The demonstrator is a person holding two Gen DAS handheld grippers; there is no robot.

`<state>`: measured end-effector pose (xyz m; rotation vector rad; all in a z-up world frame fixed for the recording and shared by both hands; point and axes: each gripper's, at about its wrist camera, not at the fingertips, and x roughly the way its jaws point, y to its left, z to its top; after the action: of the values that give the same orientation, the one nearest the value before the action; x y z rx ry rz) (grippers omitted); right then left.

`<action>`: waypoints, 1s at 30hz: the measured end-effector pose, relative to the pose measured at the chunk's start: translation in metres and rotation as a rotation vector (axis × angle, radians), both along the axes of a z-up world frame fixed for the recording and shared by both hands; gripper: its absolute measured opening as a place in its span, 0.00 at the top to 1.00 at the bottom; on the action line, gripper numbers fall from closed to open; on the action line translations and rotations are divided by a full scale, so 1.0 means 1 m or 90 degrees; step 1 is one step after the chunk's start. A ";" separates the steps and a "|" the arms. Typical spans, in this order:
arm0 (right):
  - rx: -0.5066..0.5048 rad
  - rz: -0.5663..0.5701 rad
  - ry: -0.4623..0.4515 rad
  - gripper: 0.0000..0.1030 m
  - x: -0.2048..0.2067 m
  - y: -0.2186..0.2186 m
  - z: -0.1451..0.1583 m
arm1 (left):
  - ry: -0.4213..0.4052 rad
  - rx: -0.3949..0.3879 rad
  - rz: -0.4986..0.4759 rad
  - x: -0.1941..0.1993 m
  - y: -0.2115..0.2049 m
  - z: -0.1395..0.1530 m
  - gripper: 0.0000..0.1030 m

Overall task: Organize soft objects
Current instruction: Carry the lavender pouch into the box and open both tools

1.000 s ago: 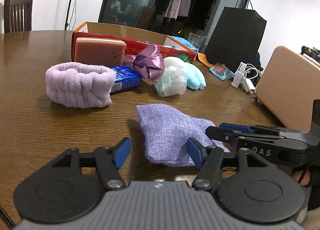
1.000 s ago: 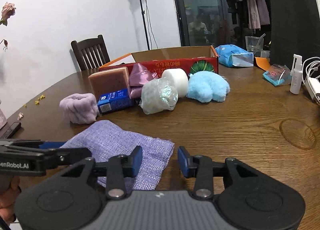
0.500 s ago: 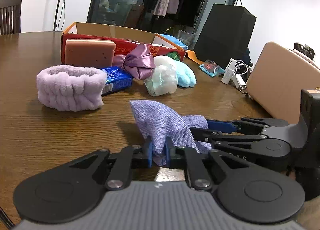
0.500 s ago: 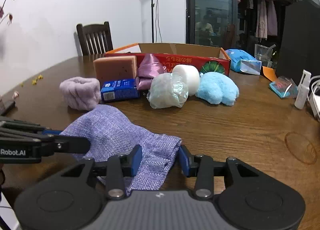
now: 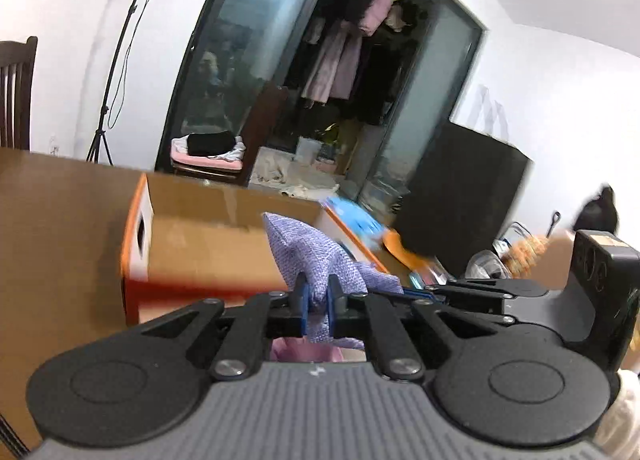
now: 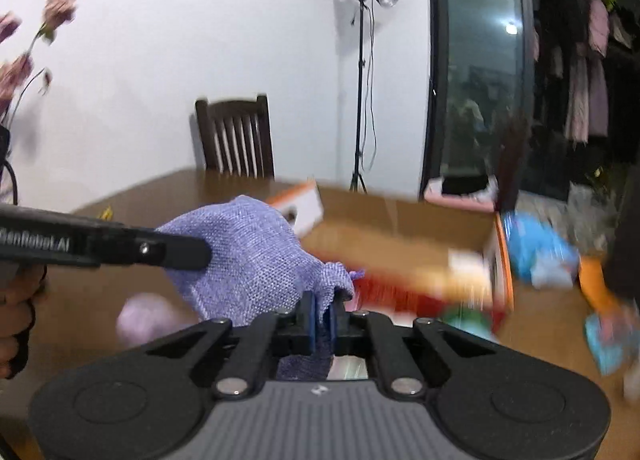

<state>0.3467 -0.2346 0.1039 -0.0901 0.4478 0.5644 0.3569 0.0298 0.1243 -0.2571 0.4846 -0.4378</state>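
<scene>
The left gripper (image 5: 318, 302) is pinching one edge of the lilac woven fabric pouch (image 5: 316, 256) between its two blue pads, which are standing almost together with only the cloth between them. The right gripper (image 6: 322, 318) is doing the same on another edge of the pouch (image 6: 248, 256), its blue pads pressed close on the weave. Between the two grippers the pouch is hanging in the air above the brown wooden table (image 6: 168, 188), not touching it, and its body is bulging upward in a rounded shape.

In the right wrist view the black arm of the left gripper is crossing in front of the pouch from the left side. In the left wrist view the black body of the right gripper is lying just beside the pouch on the right.

Behind the pouch, an open cardboard box with orange and red sides (image 5: 192, 244) is standing on the table; both views are blurred here. To the right of the box a light blue soft object (image 6: 536, 248) is lying. Below the pouch a pale purple fluffy shape (image 6: 144, 320) is showing on the table, too blurred to tell more. A dark wooden chair (image 6: 236, 140) and a lamp on a black tripod stand (image 6: 366, 72) are standing by the white wall.
</scene>
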 end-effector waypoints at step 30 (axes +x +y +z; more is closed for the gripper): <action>-0.063 -0.079 0.180 0.48 0.273 0.056 0.026 | 0.111 0.229 0.142 0.189 0.035 0.024 0.26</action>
<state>0.6192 -0.1789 0.1297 -0.0762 0.7517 0.4340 0.5454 0.0652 0.1478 0.0008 0.6866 -0.1057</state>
